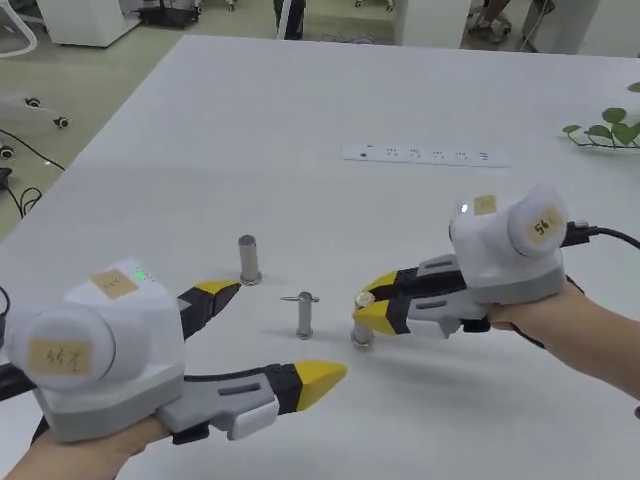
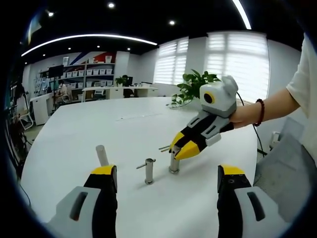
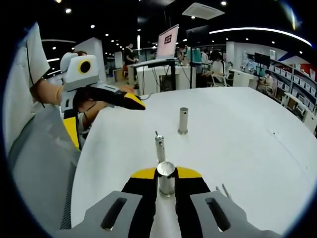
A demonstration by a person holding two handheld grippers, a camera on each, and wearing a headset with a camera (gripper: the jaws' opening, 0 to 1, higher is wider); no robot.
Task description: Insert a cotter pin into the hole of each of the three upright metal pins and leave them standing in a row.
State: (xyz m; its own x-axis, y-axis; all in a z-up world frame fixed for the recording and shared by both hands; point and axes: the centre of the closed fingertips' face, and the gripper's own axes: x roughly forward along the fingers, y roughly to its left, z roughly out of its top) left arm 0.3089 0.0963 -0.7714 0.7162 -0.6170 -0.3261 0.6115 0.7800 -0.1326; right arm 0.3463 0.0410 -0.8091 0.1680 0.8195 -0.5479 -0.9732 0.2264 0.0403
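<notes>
While the right gripper point(image 1: 362, 310) clamps its metal pin point(image 3: 166, 179) upright, the open left gripper point(image 1: 288, 330) should feed the cotter pin point(image 3: 223, 191) lying beside the right gripper squarely through the hole.

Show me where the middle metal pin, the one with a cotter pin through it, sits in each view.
Head view: the middle pin stands at centre, just left of the right tool.
Left gripper view: the pin is low centre, above the gap between the jaws of the left tool.
Right gripper view: the pin is at centre, just beyond the third pin clamped in the right tool.
Shared landmark: the bare pin at the row's other end.
</notes>
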